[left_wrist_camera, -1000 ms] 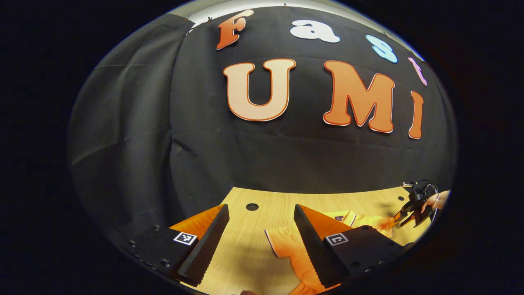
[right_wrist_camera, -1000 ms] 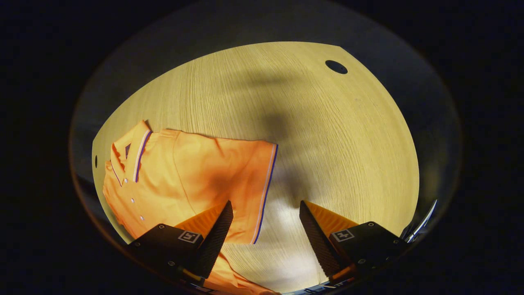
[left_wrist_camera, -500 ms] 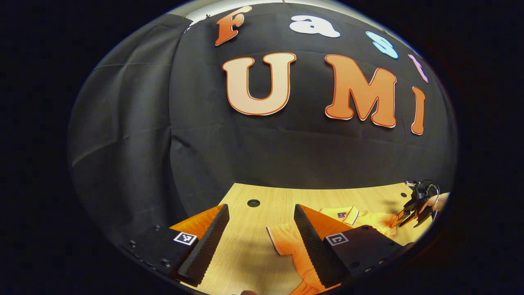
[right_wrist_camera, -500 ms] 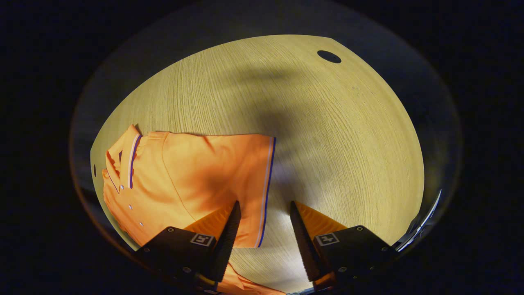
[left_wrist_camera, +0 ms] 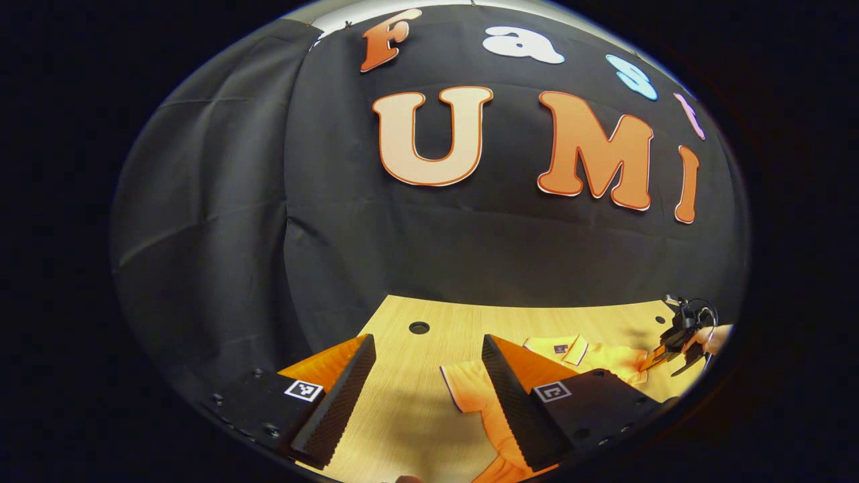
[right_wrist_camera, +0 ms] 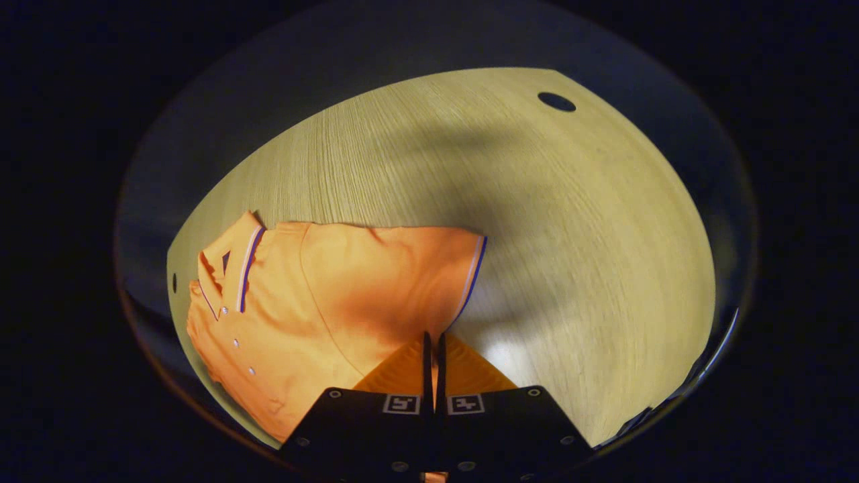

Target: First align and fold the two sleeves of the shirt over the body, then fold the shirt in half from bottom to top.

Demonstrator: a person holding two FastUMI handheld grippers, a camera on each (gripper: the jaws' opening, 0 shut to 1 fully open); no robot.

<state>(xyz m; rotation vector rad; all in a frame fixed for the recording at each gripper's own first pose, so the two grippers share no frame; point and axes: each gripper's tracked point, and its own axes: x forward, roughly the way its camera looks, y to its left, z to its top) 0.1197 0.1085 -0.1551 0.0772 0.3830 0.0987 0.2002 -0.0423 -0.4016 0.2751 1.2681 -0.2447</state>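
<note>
An orange polo shirt [right_wrist_camera: 302, 302] lies flat on the wooden table [right_wrist_camera: 537, 201], collar [right_wrist_camera: 231, 268] to the left and one short sleeve [right_wrist_camera: 416, 268] spread to the right. My right gripper [right_wrist_camera: 433, 341] is shut on the lower corner of that sleeve's striped hem. In the left gripper view, my left gripper [left_wrist_camera: 428, 341] hangs open just above the table. The other sleeve [left_wrist_camera: 470, 389] lies beside and partly under its right finger, untouched. The collar [left_wrist_camera: 560, 347] shows beyond it. Far right there, the right gripper [left_wrist_camera: 678, 335] is held by a hand.
The black cloth wall [left_wrist_camera: 235, 235] rises right behind the table's far edge. Round holes sit in the tabletop [left_wrist_camera: 419, 327] [right_wrist_camera: 556, 102]. Bare wood stretches to the right of the shirt in the right gripper view.
My right gripper has gone from wide open to shut on the sleeve's hem corner. My left gripper stays open, its view barely shifted.
</note>
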